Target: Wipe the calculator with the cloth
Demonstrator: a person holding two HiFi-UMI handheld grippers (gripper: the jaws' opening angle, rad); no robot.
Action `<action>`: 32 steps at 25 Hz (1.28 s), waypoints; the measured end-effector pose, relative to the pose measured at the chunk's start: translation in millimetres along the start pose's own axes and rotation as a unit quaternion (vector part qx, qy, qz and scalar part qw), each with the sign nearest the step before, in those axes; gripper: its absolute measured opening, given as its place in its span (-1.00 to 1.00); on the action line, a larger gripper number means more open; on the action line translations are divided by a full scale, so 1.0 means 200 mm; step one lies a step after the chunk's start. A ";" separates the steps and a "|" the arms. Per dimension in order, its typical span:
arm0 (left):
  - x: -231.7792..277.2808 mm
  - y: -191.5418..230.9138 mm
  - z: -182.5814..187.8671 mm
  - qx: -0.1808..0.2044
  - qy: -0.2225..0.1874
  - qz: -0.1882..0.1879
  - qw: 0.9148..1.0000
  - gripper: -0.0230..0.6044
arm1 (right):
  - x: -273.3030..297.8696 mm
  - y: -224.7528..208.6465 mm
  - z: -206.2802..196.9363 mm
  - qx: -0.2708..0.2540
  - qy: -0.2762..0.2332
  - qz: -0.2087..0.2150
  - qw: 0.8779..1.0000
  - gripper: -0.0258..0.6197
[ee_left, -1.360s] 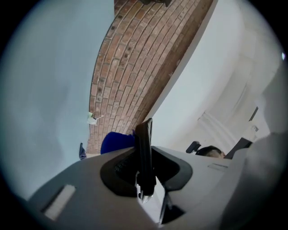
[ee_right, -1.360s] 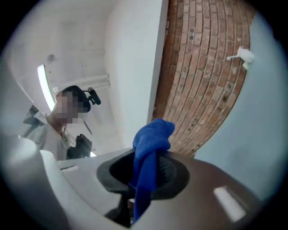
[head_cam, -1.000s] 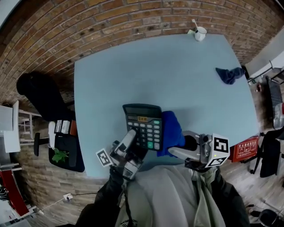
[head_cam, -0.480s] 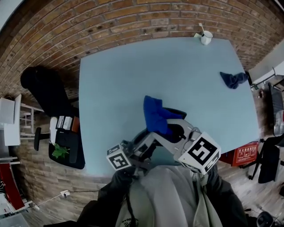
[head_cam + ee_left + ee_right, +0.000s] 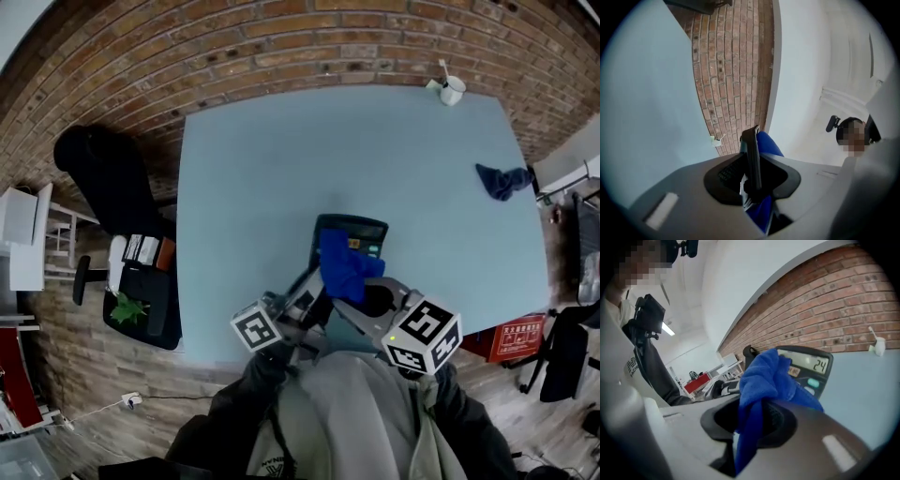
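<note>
Calculator (image 5: pixel 361 228) in left gripper (image 5: pixel 751 185), blue cloth (image 5: pixel 764 376) in right gripper (image 5: pixel 754 427).

Dark desk calculator (image 5: pixel 353 228): stands tilted, near edge clamped in the left gripper (image 5: pixel 751 183), held up over the near side of the worktop (image 5: pixel 262 187), shows 24 on its display. Bright blue cloth (image 5: pixel 344 266): sits bunched and pinched in the right gripper (image 5: pixel 757 420), drapes over the keypad, touches the calculator's face below the display.
</note>
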State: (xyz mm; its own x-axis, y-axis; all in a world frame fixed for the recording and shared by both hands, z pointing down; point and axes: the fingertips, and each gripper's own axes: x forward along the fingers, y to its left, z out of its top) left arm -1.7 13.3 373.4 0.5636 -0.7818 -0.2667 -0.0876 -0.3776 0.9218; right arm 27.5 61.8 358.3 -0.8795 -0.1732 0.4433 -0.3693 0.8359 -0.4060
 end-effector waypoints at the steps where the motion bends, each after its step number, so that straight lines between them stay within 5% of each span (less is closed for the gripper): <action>1: -0.01 0.00 0.01 -0.014 -0.007 -0.003 1.000 -0.65 | 0.00 -0.01 -0.02 0.004 0.000 0.000 1.000 -0.66; 8: -0.04 -0.03 0.01 0.009 0.015 -0.003 1.000 -0.63 | -0.20 -0.37 0.12 0.020 -0.061 -0.114 0.991 -0.66; 10: -0.04 -0.02 0.03 -0.007 -0.006 -0.006 1.000 -0.63 | -0.15 -0.30 0.11 0.005 -0.041 -0.099 0.994 -0.66; 14: -0.04 0.01 0.08 -0.017 -0.033 0.000 0.999 -0.64 | -0.01 -0.02 -0.09 0.017 0.031 0.006 0.999 -0.67; 16: -0.05 0.02 0.09 -0.024 -0.034 0.000 0.999 -0.64 | -0.01 0.00 -0.16 0.017 0.048 0.014 0.999 -0.67; 24: 0.00 0.01 -0.03 -0.022 0.017 -0.002 1.000 -0.63 | -0.25 -0.53 0.16 0.017 -0.056 -0.158 0.986 -0.67; 29: 0.03 0.13 -0.05 -0.007 0.019 0.041 0.999 -0.64 | 0.03 -0.26 0.07 -0.036 0.030 -0.065 0.997 -0.67; 32: -0.03 0.23 -0.04 -0.038 0.011 0.064 0.997 -0.64 | 0.09 -0.27 -0.04 -0.018 0.043 -0.053 0.998 -0.67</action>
State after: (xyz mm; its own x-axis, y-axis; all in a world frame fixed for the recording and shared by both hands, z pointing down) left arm -3.0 5.1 420.0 0.5699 -0.8095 -0.1409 -0.0974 -0.2368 0.9667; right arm 34.1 18.3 394.1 -0.8066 -0.2168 0.5499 -0.4459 0.8339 -0.3253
